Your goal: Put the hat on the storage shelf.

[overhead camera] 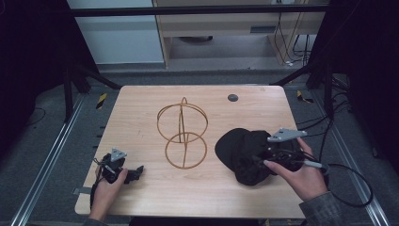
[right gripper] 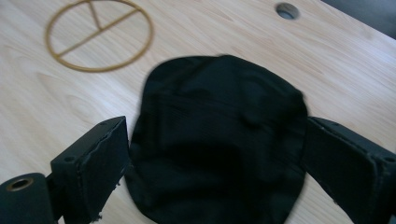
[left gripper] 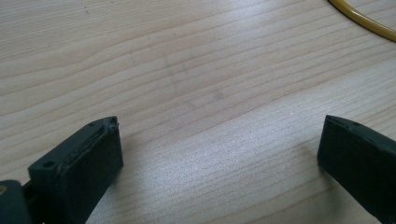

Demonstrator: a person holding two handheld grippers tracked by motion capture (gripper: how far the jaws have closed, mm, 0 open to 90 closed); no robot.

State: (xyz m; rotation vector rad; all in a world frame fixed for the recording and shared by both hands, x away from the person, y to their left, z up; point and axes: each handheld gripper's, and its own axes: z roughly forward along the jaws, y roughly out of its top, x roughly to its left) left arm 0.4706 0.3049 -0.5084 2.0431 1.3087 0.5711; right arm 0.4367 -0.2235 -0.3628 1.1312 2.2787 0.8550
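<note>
A black cap (overhead camera: pixel 240 150) lies on the right half of the wooden table (overhead camera: pixel 141 113). My right gripper (overhead camera: pixel 258 160) reaches over it from the right. In the right gripper view the cap (right gripper: pixel 219 107) lies between the two jaws, which stand wide apart at its sides; the picture is slightly blurred. A golden wire stand (overhead camera: pixel 182 136), made of rings, stands at the table's middle, and its base ring (right gripper: pixel 99 35) lies beyond the cap. My left gripper (overhead camera: pixel 134 173) rests low at the front left, open over bare wood (left gripper: pixel 219 135).
A round cable hole (overhead camera: pixel 232 98) sits in the table's far right part. A curve of the golden wire (left gripper: pixel 359 16) crosses the top right corner of the left gripper view. Metal frame rails run along both sides of the table.
</note>
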